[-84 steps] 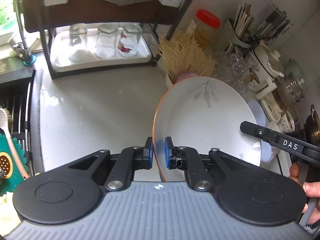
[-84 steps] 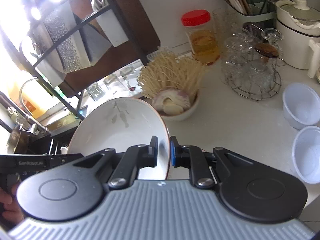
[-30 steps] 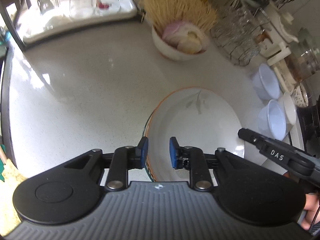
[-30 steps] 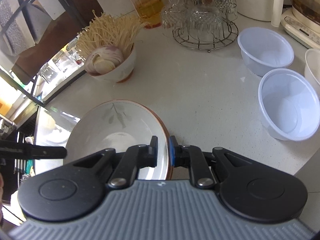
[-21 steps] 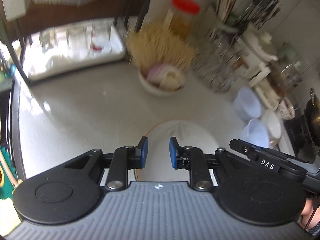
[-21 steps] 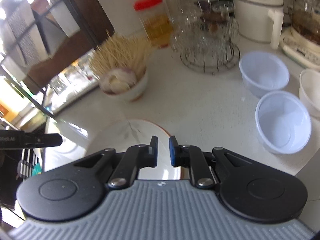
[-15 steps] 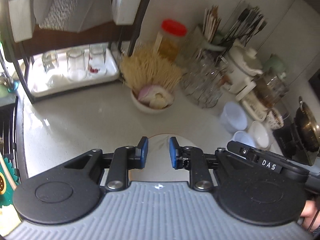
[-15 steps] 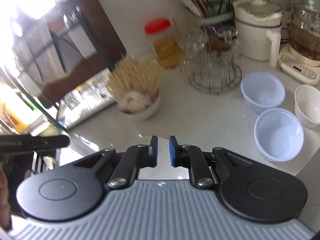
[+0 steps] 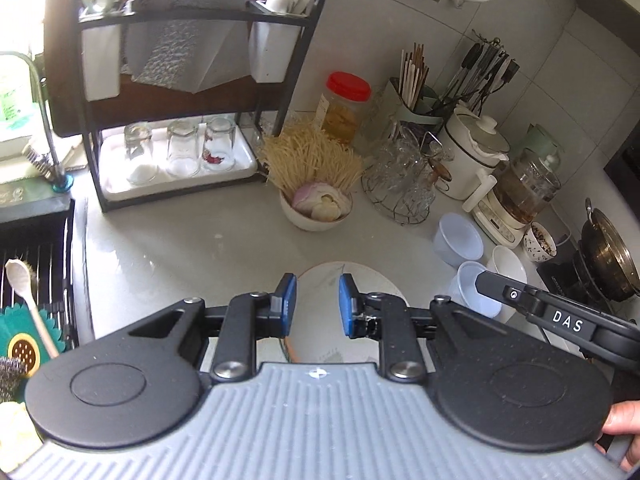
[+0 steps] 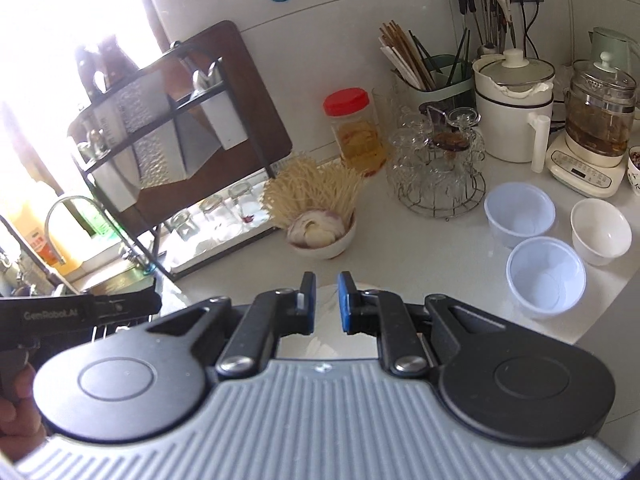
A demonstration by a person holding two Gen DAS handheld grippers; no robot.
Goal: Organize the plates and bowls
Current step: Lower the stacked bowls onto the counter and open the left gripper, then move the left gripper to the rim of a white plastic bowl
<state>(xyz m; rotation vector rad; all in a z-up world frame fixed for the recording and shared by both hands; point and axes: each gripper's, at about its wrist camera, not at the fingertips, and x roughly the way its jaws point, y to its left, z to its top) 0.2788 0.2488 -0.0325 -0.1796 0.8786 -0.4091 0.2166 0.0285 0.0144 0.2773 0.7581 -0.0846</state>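
My left tongs (image 9: pixel 317 306) point steeply down at the counter (image 9: pixel 192 248). Their jaws stand a modest way apart with nothing between the blue pads (image 9: pixel 289 304); they hold nothing. The large white plate (image 9: pixel 352 288) with a rust-coloured rim lies flat on the counter directly below and just ahead of these tongs, clear of the pads.

My right tongs (image 10: pixel 325 304) are likewise angled down, jaws nearly together and empty. In this view the same plate (image 10: pixel 326 296) shows only as a pale sliver in the narrow gap between the fingers and under the tongs' body; the rest is hidden.

Ahead of the left tongs, beyond the plate, stands a bowl (image 9: pixel 316 216) holding onion pieces and a sheaf of dry noodles. To the right of the right tongs sit two pale plastic bowls (image 10: pixel 546 272), one behind the other, and a small white bowl (image 10: pixel 602 232) just beside them, all upright and apart from the plate. Farther ahead are a wire stand of glasses (image 10: pixel 440 164), a jar with a red lid (image 10: pixel 354 132) and a white pot (image 10: pixel 514 112). Ahead and to the left of both tongs is a black rack (image 9: pixel 180 128) with three upturned glasses on its white tray.

A hand (image 9: pixel 622 432) is visible at the lower right edge of the left view, on the right tongs' handle.
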